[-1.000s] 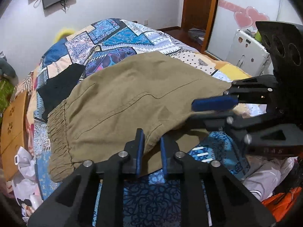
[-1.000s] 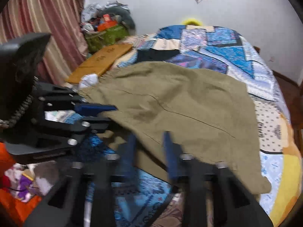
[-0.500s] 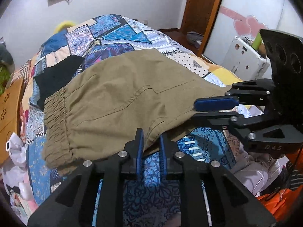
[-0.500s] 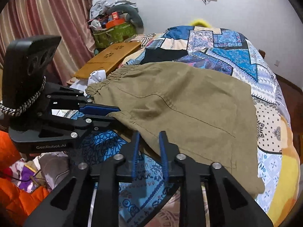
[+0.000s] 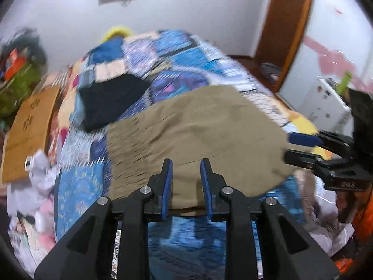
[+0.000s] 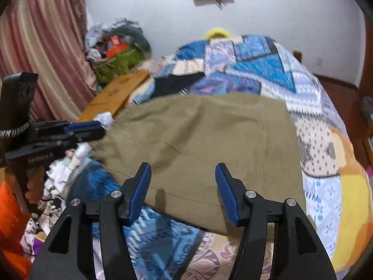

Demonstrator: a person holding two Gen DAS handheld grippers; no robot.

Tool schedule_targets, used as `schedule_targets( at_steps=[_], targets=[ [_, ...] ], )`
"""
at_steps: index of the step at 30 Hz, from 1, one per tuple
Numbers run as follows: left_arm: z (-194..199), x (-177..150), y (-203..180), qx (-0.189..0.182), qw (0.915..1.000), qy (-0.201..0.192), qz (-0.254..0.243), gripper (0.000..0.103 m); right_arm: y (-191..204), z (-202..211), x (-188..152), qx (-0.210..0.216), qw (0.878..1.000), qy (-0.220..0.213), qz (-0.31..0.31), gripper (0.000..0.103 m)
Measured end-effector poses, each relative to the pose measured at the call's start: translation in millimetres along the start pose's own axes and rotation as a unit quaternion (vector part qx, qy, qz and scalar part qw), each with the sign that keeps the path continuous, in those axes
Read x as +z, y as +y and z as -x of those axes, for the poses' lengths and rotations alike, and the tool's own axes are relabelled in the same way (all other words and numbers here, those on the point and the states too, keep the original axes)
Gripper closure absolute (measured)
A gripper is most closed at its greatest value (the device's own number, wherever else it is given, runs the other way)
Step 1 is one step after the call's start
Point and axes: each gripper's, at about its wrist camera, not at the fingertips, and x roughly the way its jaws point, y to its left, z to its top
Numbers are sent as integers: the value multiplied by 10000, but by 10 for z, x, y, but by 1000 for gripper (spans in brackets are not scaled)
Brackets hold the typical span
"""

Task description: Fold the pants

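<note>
The olive-khaki pants lie folded on the patchwork bedspread, elastic waistband to the left in the left wrist view. They also show in the right wrist view. My left gripper is open and empty, its fingers just above the pants' near edge. My right gripper is open wide and empty above the pants' near edge. Each gripper shows from the side in the other's view: the right one at the pants' right end, the left one at the waistband end.
A black garment lies on the bed beyond the waistband. A wooden board and piled clutter stand left of the bed. A white appliance and a wooden door frame are at the right.
Both grippers have opened and let go of the pants, which now lie flat on the bed. Both grippers have drawn back and risen a little.
</note>
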Motion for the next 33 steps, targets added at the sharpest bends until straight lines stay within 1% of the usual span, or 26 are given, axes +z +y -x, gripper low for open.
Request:
schedule_targets(
  at_steps=[2,4,5,7,8,9,10,11,12,13,15,17,19,20,22,25,27,28,29,30,31,33],
  targets=[
    [-147,-65,145,192,9992,227,268,79,-75,-93,-60,-120,9997,200,-102,50],
    [-230,-143,281,324,9977,279,520,79,-184,-156,-134,-204,9988,362,-244,50],
    [-228,-163,324,364,9974,245,568,74,-238,-142,-169,-248,9987,337,-292,50],
    [-213,-195,365,436,9971,182,603,69,-331,-62,-221,-304,9985,233,-403,50],
    [-217,-204,370,478,9969,168,596,64,-372,-26,-238,-275,9982,222,-489,50],
    [-221,-220,380,539,9967,160,589,62,-421,21,-255,-181,9978,177,-615,50],
    [-228,-232,394,563,9965,160,602,59,-464,76,-276,-124,9971,97,-742,50],
    [-235,-227,410,550,9964,168,618,59,-485,125,-298,-161,9965,29,-821,50],
    [-235,-229,425,531,9964,179,643,59,-501,150,-312,-264,9959,-5,-864,50],
    [-230,-226,439,515,9962,182,678,59,-537,180,-335,-517,9946,0,-901,50],
    [-237,-227,451,481,9959,188,745,59,-625,219,-403,-673,9926,18,-1010,50],
    [-247,-232,457,443,9958,182,778,58,-760,233,-494,-735,9897,91,-1229,50],
    [-242,-242,447,453,9959,161,760,57,-861,290,-551,-670,9880,41,-1393,50],
    [-238,-243,444,477,9959,146,749,54,-879,317,-562,-676,9875,36,-1425,47],
    [-226,-232,432,538,9961,137,691,53,-883,357,-551,-828,9868,48,-1394,42],
    [-166,-178,406,642,9963,81,573,51,-897,414,-500,-870,9863,12,-1400,42],
    [-116,-120,402,751,9960,-8,485,49,-916,450,-434,-806,9861,-79,-1448,42],
    [-99,-86,408,814,9957,-48,443,46,-923,466,-388,-775,9862,-128,-1455,42],
    [-85,-48,413,862,9954,-88,409,40,-926,481,-336,-773,9865,-171,-1435,42],
    [-68,2,423,901,9951,-145,377,37,-931,511,-280,-787,9870,-238,-1379,42],
    [-55,68,441,903,9950,-208,367,35,-934,533,-218,-807,9877,-300,-1307,41],
    [-54,182,490,825,9954,-243,410,34,-939,550,-101,-857,9884,-402,-1191,38]
  ],
)
